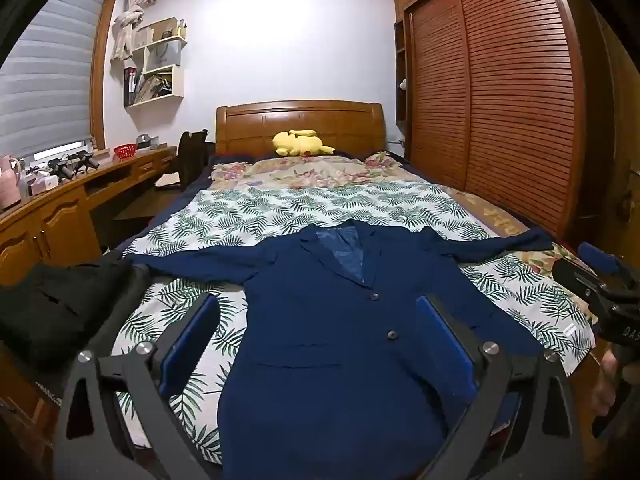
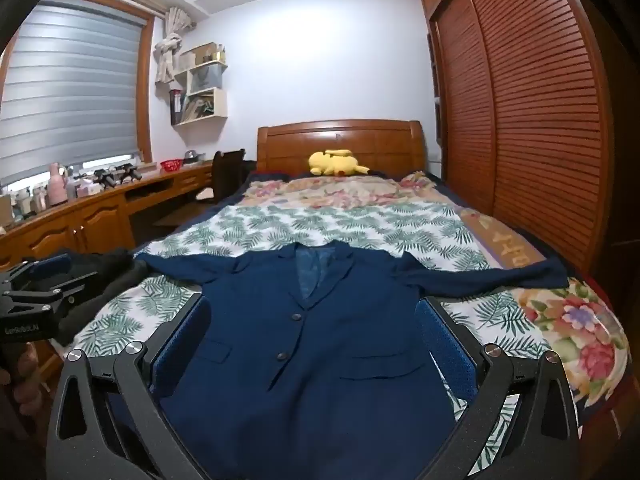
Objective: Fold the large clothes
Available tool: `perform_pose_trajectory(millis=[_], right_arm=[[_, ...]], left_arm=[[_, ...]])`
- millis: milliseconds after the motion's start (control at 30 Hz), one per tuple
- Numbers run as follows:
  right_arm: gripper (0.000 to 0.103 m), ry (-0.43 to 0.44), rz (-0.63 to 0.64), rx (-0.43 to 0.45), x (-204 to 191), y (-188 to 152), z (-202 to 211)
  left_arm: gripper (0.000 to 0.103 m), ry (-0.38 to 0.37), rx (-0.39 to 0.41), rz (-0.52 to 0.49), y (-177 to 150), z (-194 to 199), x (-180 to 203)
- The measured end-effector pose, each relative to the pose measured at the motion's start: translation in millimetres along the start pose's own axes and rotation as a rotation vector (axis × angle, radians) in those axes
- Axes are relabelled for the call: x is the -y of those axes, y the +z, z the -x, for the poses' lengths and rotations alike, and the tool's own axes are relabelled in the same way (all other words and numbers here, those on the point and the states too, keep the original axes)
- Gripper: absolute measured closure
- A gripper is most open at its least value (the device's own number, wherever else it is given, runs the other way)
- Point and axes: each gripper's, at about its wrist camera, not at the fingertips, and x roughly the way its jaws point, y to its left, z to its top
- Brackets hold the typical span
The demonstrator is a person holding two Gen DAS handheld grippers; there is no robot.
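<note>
Both tools are hovering over the foot of a bed, and we are holding each one with its jaws spread as wide as they go, gripping nothing. Our left tool point(image 1: 316, 344) is framing the lower front of a navy-blue buttoned suit jacket point(image 1: 340, 320), and our right tool point(image 2: 312, 344) is framing the same jacket point(image 2: 304, 328) a little further to the right.

That jacket is lying flat and face up on the palm-leaf printed bedspread point(image 1: 240, 212). Its long axis is running straight away from us: hem nearest the tools, collar pointing toward the wooden headboard point(image 1: 300, 120). Its sleeves are stretching out crosswise, one toward each side of the bed.

We are judging that the left sleeve point(image 1: 192, 262) lies nearer our left tool and the right sleeve point(image 2: 500, 276) nearer our right tool, so each would be reaching outward and ahead to its own side for a first fold. A dark crumpled garment point(image 1: 60, 304) is sitting at the left edge of the bed, just beside the left sleeve's end.
</note>
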Motion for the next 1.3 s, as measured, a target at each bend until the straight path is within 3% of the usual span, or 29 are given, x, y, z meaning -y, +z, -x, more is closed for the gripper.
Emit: perform_pose_trajectory(millis=[300,1300], right_arm=[[0.0,0.003,-0.016,-0.01,-0.1,0.2,2.5],[0.0,0.006,-0.015,-0.011,-1.3,-1.7,1.7]], left_arm=[[0.004,-0.022,-0.009,0.013,1.2,1.6,-14.5],[0.004,-0.001,-0.009,0.005,-3.6,-0.2,-2.1]])
